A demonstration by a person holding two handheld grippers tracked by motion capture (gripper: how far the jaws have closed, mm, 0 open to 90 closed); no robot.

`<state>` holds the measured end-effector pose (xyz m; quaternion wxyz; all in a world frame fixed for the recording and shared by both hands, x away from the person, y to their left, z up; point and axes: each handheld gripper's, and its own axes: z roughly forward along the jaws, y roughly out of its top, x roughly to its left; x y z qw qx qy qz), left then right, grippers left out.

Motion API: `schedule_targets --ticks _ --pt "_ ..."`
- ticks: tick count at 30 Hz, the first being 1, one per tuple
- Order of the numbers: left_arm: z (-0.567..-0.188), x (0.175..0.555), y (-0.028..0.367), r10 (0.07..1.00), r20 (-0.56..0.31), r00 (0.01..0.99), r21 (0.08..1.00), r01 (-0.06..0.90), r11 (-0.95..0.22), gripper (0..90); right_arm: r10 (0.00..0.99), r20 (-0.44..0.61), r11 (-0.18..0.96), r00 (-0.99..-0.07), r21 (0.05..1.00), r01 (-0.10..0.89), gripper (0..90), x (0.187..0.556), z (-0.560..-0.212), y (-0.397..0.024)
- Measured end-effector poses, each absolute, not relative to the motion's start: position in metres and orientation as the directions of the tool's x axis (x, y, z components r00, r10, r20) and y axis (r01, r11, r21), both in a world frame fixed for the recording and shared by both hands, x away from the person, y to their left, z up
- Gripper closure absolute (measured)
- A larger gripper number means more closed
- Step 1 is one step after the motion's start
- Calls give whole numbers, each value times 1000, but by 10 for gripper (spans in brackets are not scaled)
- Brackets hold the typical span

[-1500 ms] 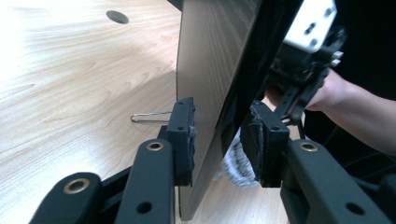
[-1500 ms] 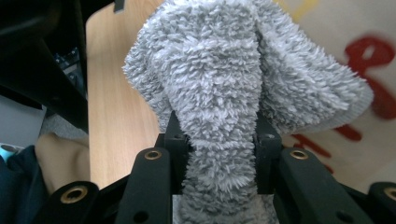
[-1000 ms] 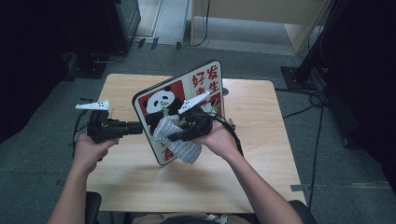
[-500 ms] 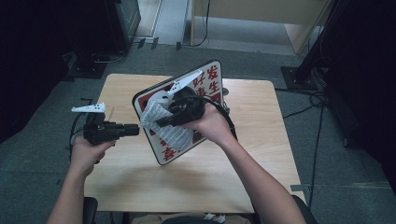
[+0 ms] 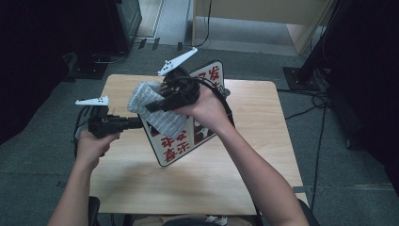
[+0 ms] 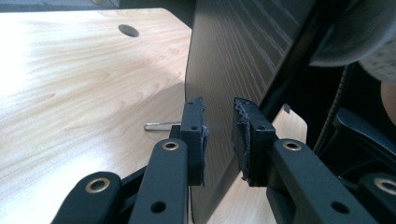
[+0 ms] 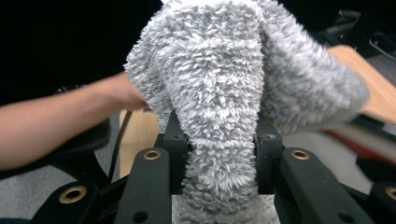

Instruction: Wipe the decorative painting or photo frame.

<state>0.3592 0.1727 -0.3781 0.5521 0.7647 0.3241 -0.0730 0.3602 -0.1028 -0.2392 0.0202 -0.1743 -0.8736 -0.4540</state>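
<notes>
Grey fluffy microfibre cloth (image 5: 157, 110) is what I have in my right gripper (image 5: 153, 104), as the high view shows: the cloth hangs from the jaw tips in front of the upper left part of the white rectangular sign board with a panda picture and red characters (image 5: 188, 136). The board stands tilted on edge on the light wooden table (image 5: 235, 188), leaning away from me. My left gripper (image 5: 139, 123) comes in level from the left and meets the board's left edge. My left hand (image 5: 94, 143) grips its handle near the table's left edge; my right hand (image 5: 207, 106) is raised above the board.

Left gripper view: the dark back face of the board (image 6: 233, 60) runs edge-on between the two black pads (image 6: 196, 135). The jaws have just been closing on that edge. The left pad lies against the board; at the right pad I cannot tell whether contact is made. A thin metal stand wire (image 6: 161, 125) lies on the table just behind the left pad.

Right gripper view: the cloth (image 7: 224, 116) fills the gap between the pads (image 7: 173, 154), which pinch a thick fold of it. The remainder bulges above the tips and drapes to the right. My left forearm (image 7: 56, 121) lies beyond, at left.
</notes>
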Motion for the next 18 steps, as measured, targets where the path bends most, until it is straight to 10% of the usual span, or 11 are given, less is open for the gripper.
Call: schedule_targets --ticks 18 --pt "-378 366 168 383 -459 802 803 559 -207 749 299 177 544 -938 776 319 673 365 -238 -81"
